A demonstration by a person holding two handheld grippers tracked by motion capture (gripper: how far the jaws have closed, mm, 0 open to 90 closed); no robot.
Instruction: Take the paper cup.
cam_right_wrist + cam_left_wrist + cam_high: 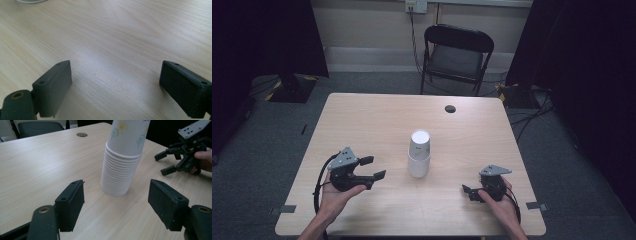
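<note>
Two hand-held grippers flank cup stack (419, 154); left (376, 168) nearer, agape

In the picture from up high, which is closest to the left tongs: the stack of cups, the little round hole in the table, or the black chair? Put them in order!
Starting from the left tongs:
1. The stack of cups, upside down in the middle of the table, just to their right.
2. The round hole, near the table's far edge.
3. The black chair, on the floor beyond the table, by the wall.

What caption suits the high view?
Two hand-held grippers, left gripper and right gripper, flank a paper cup stack on a wooden table.
</note>
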